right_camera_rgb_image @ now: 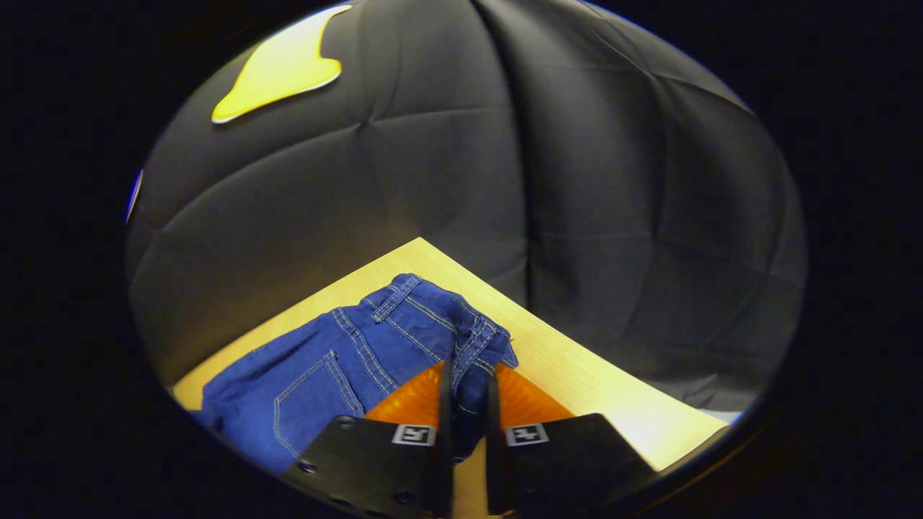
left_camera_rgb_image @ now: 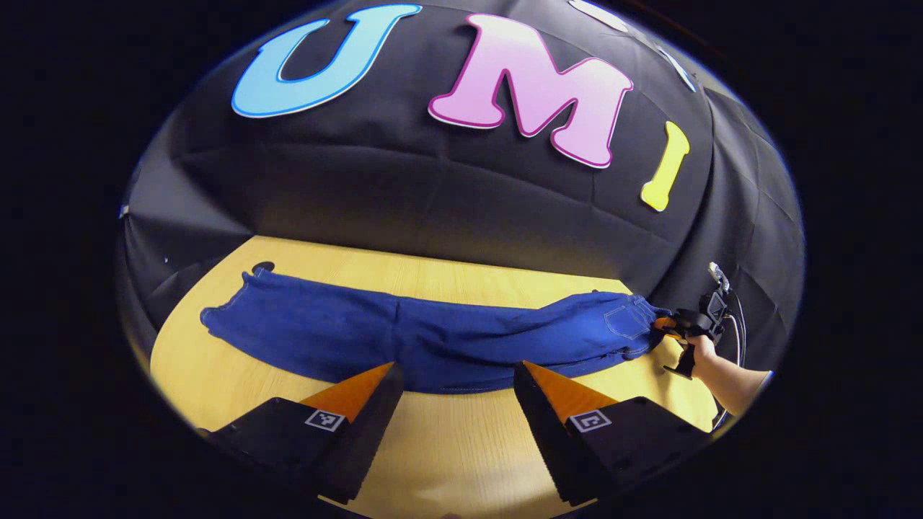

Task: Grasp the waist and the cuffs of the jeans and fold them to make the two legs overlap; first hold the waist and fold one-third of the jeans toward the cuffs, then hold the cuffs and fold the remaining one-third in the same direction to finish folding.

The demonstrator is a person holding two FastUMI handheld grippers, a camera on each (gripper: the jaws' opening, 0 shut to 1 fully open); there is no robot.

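Right gripper (right_camera_rgb_image: 467, 393): fingers nearly together, clamped on the waist edge (right_camera_rgb_image: 472, 353) of the jeans (right_camera_rgb_image: 339, 367), a fold of denim pinched in the narrow gap between them. It points low along the table (right_camera_rgb_image: 577, 375), level with the cloth. In the left gripper view the same tool (left_camera_rgb_image: 667, 326) sits at the far right end of the jeans, held by one hand (left_camera_rgb_image: 701, 349) with a bare forearm (left_camera_rgb_image: 732, 378) reaching in from the right edge, cable looping behind it.

Left gripper (left_camera_rgb_image: 458, 378): fingers wide apart, holding nothing, hovering over bare tabletop (left_camera_rgb_image: 447, 447) just short of the near edge of the jeans (left_camera_rgb_image: 433, 339), tips pointed at the mid-leg stretch.

Count: one pair of jeans, blue, laid out long across the table, waist end right, cuff end (left_camera_rgb_image: 216, 317) left, back pocket (left_camera_rgb_image: 624, 321) showing near the waist. Legs seem to lie one over the other; can't tell for certain. Two grippers, one hand in view. One wooden table, dark cloth wall (left_camera_rgb_image: 433, 194) behind.
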